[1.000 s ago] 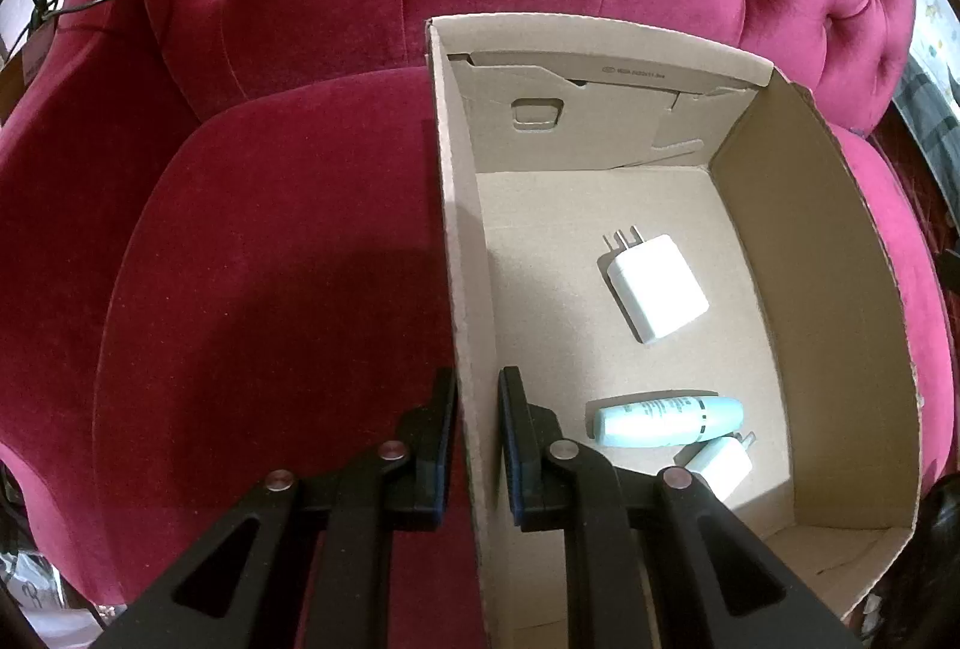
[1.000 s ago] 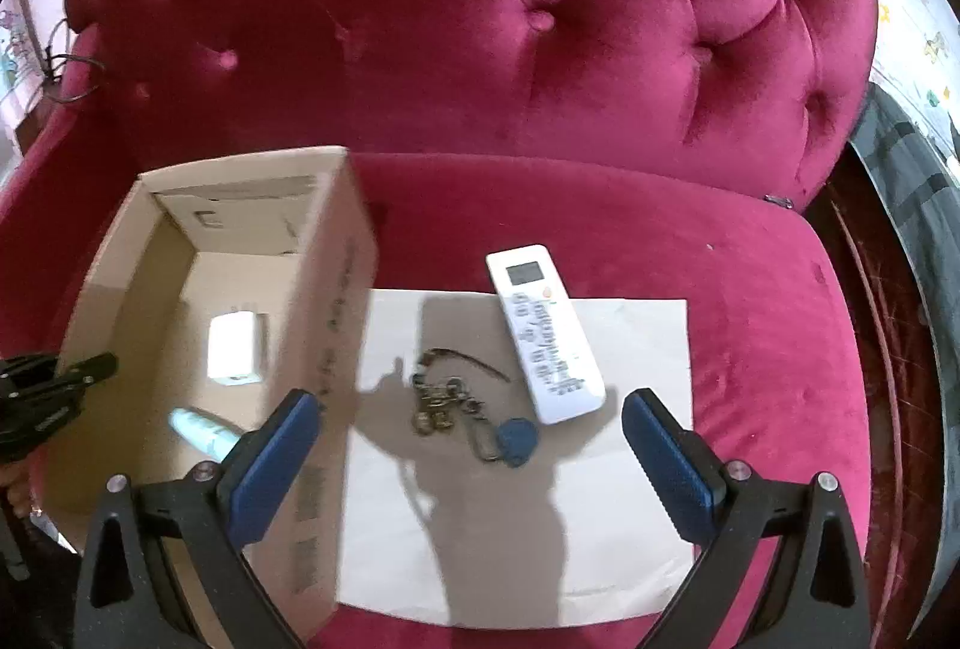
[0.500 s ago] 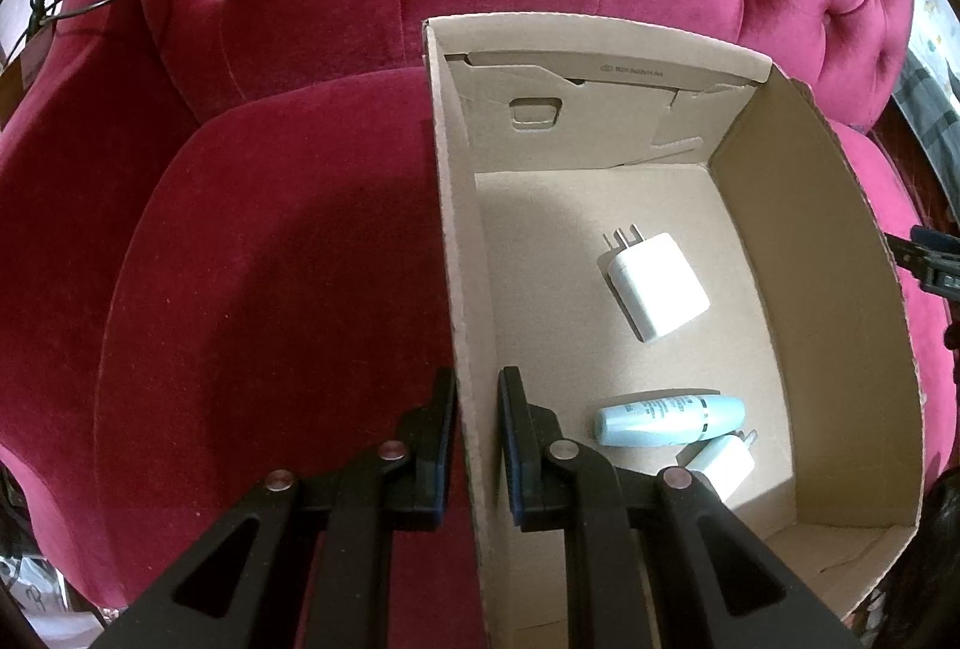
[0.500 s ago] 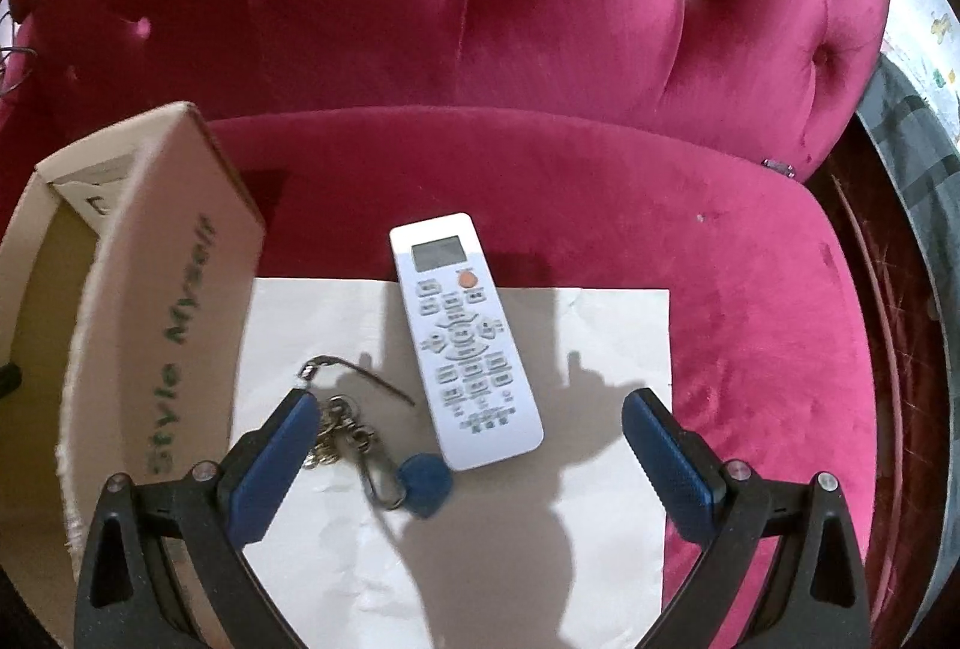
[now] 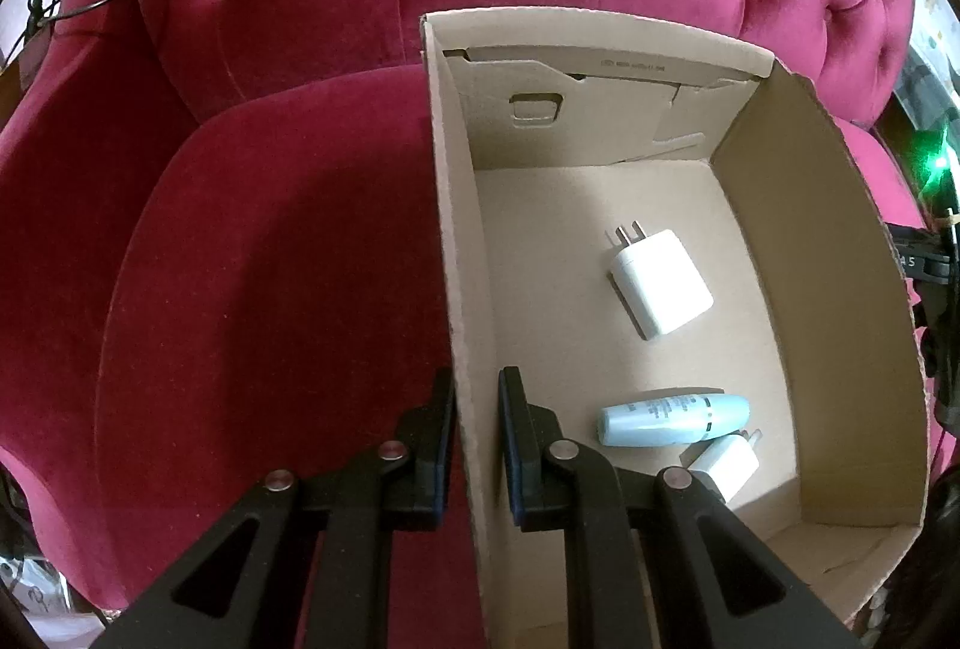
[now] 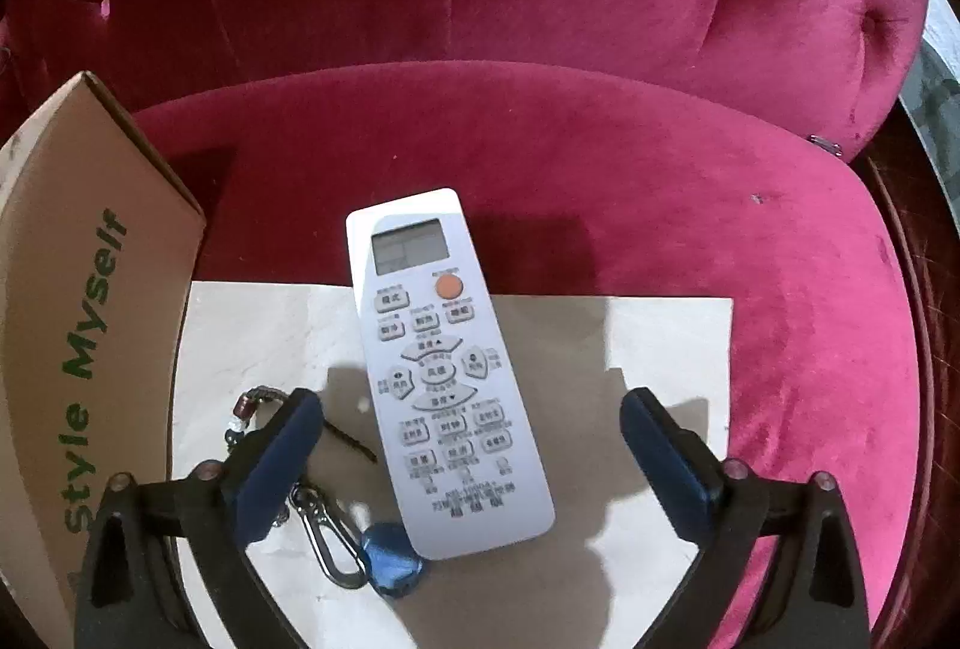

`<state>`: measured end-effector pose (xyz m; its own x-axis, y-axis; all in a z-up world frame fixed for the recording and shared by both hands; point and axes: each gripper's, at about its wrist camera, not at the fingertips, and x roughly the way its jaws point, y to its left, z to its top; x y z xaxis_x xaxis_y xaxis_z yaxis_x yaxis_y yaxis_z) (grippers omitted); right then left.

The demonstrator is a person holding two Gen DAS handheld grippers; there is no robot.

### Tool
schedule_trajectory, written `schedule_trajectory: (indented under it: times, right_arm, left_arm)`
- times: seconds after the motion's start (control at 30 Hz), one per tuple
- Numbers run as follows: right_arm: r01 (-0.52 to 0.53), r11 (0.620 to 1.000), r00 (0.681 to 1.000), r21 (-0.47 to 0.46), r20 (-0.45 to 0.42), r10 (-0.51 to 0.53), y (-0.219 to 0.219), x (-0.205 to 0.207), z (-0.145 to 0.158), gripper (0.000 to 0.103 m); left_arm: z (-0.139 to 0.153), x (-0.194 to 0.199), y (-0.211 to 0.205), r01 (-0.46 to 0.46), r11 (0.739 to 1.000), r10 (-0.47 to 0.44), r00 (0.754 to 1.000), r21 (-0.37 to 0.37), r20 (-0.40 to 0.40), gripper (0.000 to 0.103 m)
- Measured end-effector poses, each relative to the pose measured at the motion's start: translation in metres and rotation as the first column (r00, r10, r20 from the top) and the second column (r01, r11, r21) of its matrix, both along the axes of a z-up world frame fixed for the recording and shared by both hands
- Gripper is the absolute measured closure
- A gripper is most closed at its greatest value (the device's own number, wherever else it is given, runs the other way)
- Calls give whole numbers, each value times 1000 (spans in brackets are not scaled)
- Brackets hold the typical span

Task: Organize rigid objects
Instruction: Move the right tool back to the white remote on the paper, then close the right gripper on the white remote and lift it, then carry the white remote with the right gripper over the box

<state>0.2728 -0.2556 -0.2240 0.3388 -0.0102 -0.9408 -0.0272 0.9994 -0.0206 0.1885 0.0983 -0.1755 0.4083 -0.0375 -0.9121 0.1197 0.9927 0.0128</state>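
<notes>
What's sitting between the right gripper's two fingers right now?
In the right wrist view, the white remote control lies on the paper sheet between the open right gripper fingers, untouched; the keyring lies beside the left finger.

left claw [image 5: 477, 445]: clamped, pointing steeply down | right claw [image 6: 468, 463]: jaws wide, just been narrowing

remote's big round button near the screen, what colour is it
Orange, on the white remote; the round button sits just below the screen. The right wrist view shows it best.

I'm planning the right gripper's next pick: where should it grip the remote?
Grip the remote across its narrow width, on the long side edges near the middle, coming from above. It lies flat, buttons up, lengthwise between the open right gripper; avoid the keys beside it.
</notes>
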Motion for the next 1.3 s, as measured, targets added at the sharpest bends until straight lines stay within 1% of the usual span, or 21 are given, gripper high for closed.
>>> schedule_trajectory:
  times: [0.07,0.13,0.17,0.23,0.37,0.6,0.93,1.3]
  right_arm:
    - [1,1000,1000,6,-10,-1,0,4,-3,22]
    - [4,1000,1000,20,-29,-3,-1,7,-6,32]
    - [6,1000,1000,15,-28,-6,-2,9,-6,43]
    - [8,1000,1000,21,-23,-8,0,13,-3,51]
    - [18,1000,999,26,-31,-17,-1,14,-1,52]
    - [31,1000,999,4,-25,-31,7,13,5,53]
    - [36,999,999,-12,-2,-36,23,-6,29,54]
    - [22,1000,999,-22,40,-21,31,-26,56,54]
  left_arm:
    - [-1,0,-2,0,1000,0,1000,2,-2,88]
    - [-1,1,-2,0,1000,0,1000,1,-3,88]
    - [-1,1,-3,-1,1000,1,1000,0,-3,88]
    - [-1,1,-2,-2,1000,2,1000,-1,-4,88]
    - [-1,2,-3,-2,1000,2,1000,-3,-5,88]
    - [-2,2,-2,-3,1000,3,1000,-5,-5,88]
    - [-4,1,-1,-5,1000,5,1000,-5,-2,88]
    - [-3,0,-2,-2,1000,2,1000,2,1,88]
